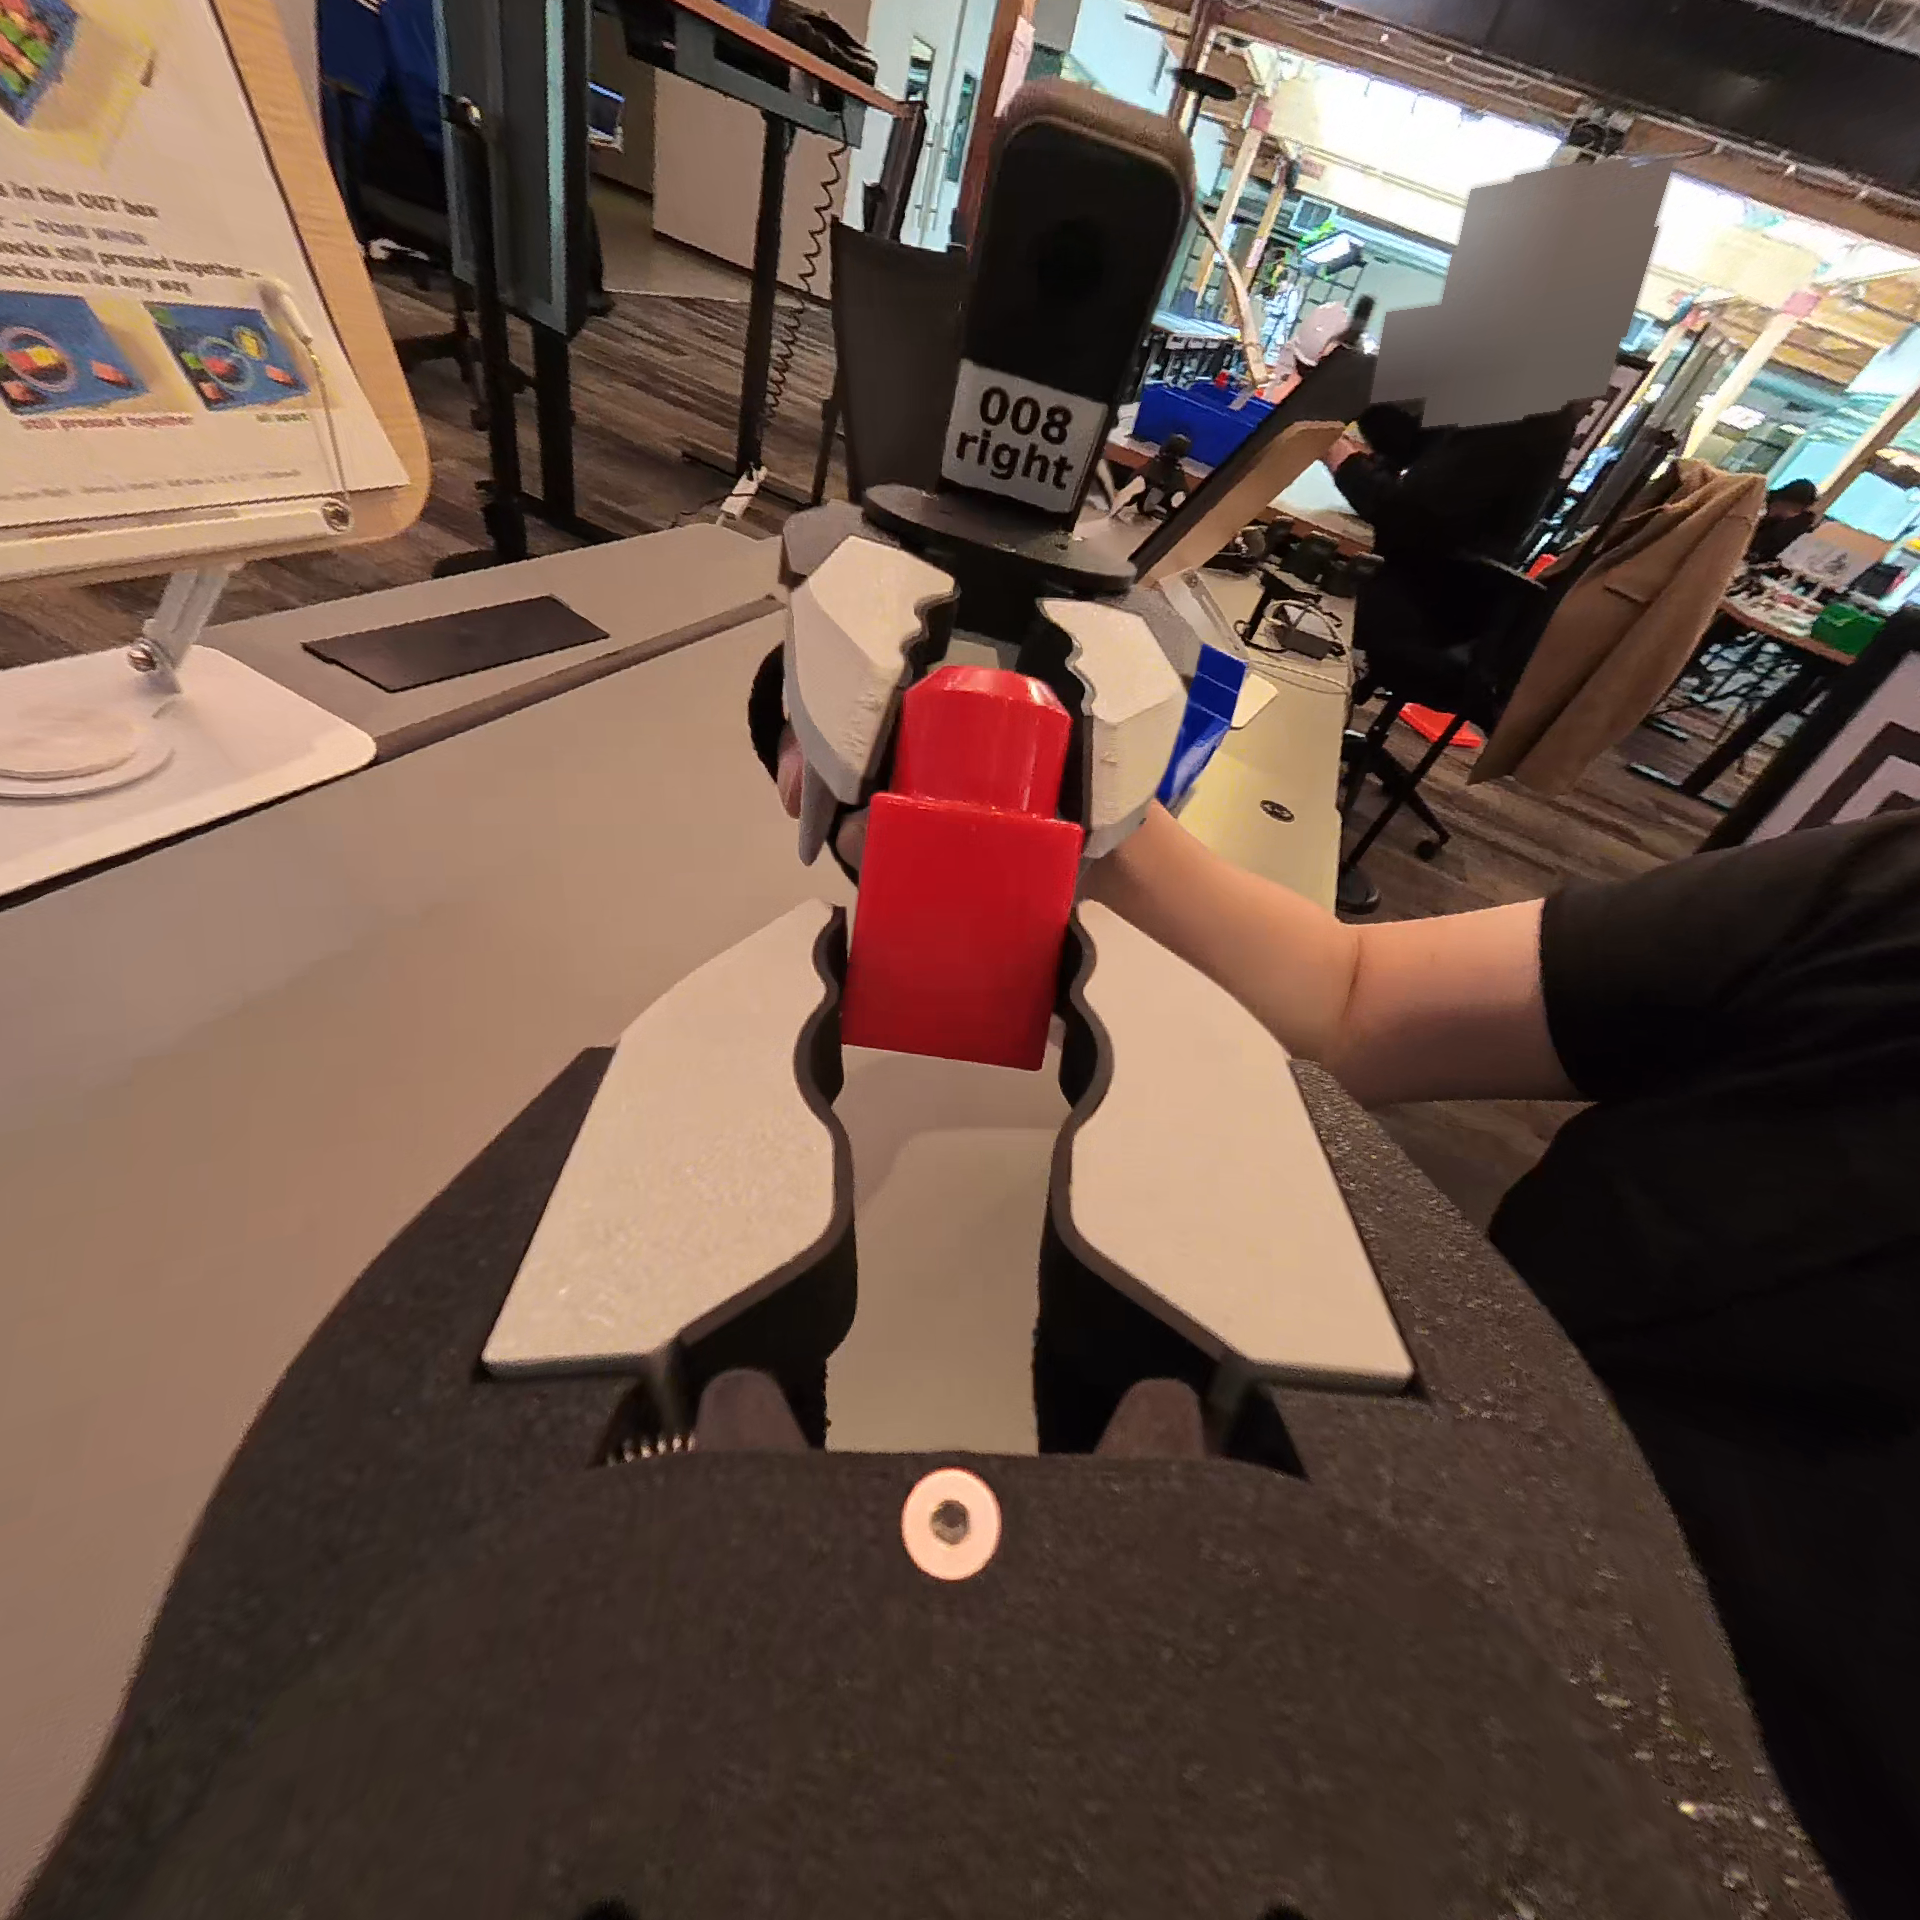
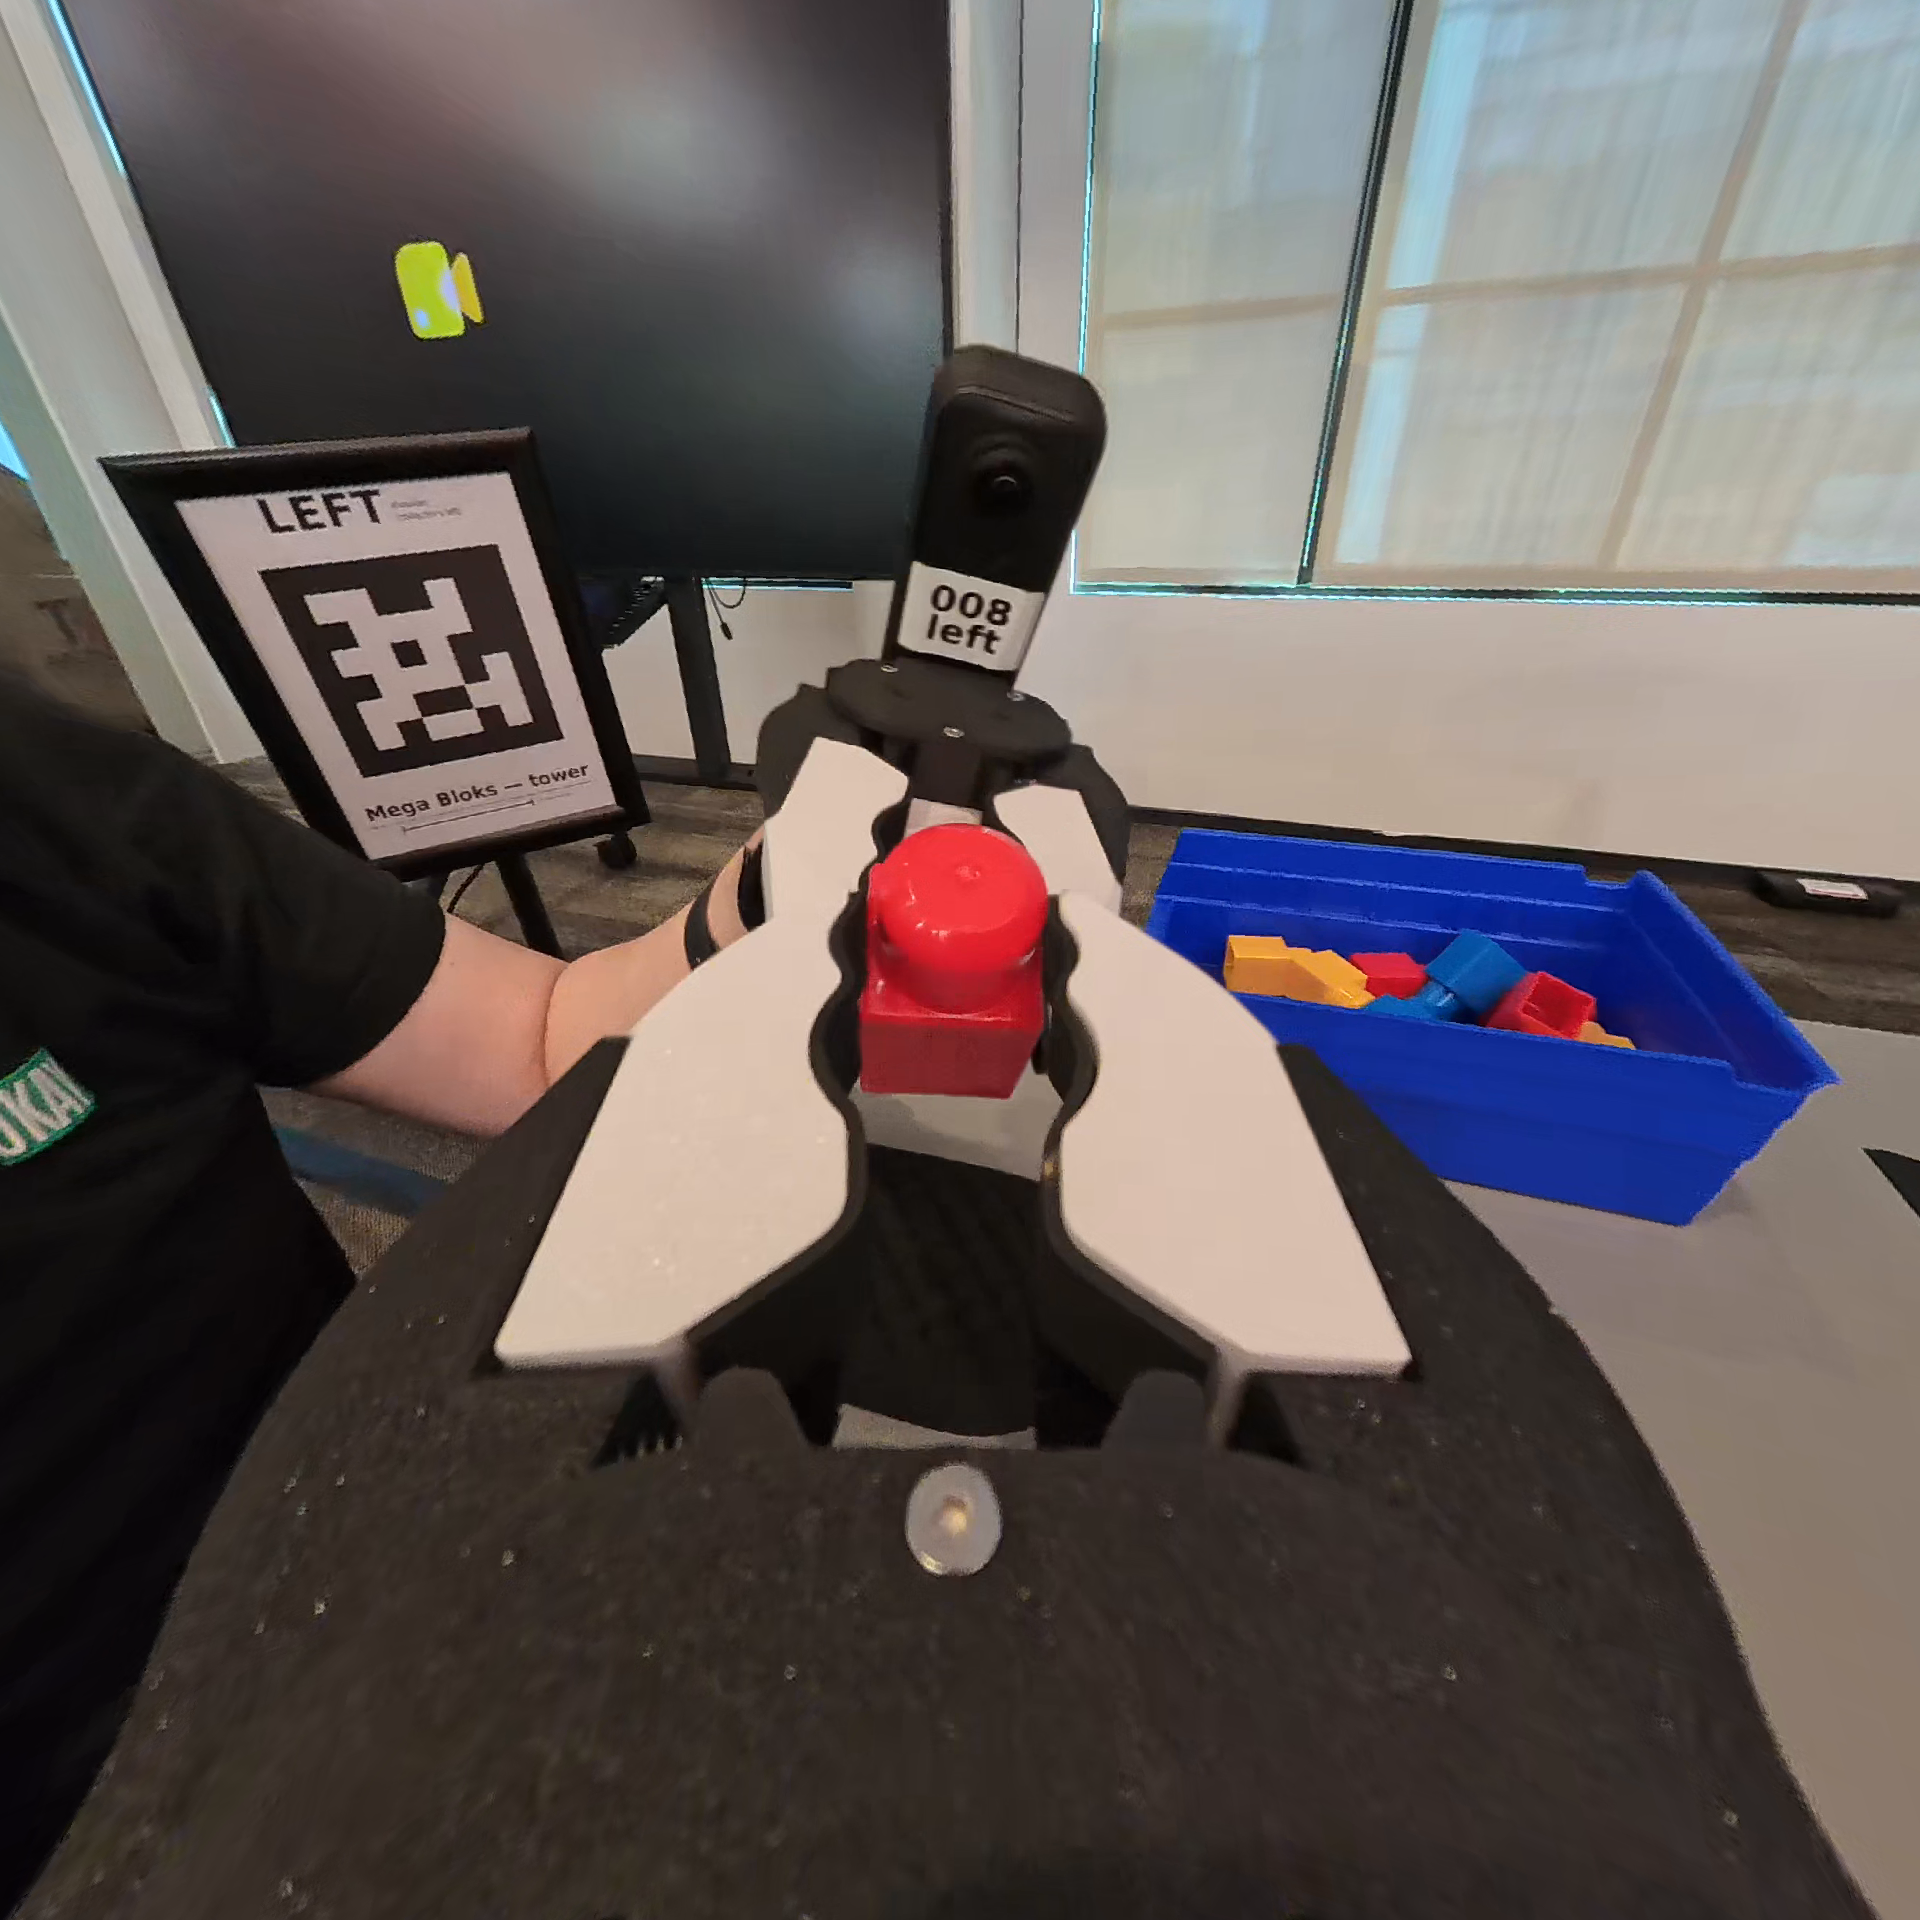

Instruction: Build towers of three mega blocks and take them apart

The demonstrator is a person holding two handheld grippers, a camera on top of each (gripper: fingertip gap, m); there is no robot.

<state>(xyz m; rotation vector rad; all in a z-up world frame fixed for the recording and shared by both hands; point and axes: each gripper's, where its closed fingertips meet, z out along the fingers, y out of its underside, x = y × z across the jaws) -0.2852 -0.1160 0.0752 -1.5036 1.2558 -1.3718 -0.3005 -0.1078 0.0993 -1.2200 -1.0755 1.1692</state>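
Note:
A single red mega block (image 1: pixel 961 935) is held in the air between both grippers, its round stud pointing at the right gripper. My left gripper (image 1: pixel 951 930) is shut on the block's square body. My right gripper (image 1: pixel 987 727) faces it, with its fingers closed around the stud end. In the right wrist view the red block (image 2: pixel 951 987) sits between my right gripper's (image 2: pixel 951 966) fingertips, and the left gripper (image 2: pixel 935 821) is just behind it. The far side of the block is hidden.
A blue bin (image 2: pixel 1455 1122) with several yellow, red and blue blocks (image 2: pixel 1423 982) stands on the grey table (image 1: pixel 312 987) to the right. A framed marker sign (image 2: pixel 395 644) and a dark screen (image 2: pixel 571 260) are behind. An instruction sheet on a stand (image 1: pixel 156 312) is at the left. The person's arm (image 1: pixel 1351 997) shows. Left and right tips are no more than a few centimetres apart.

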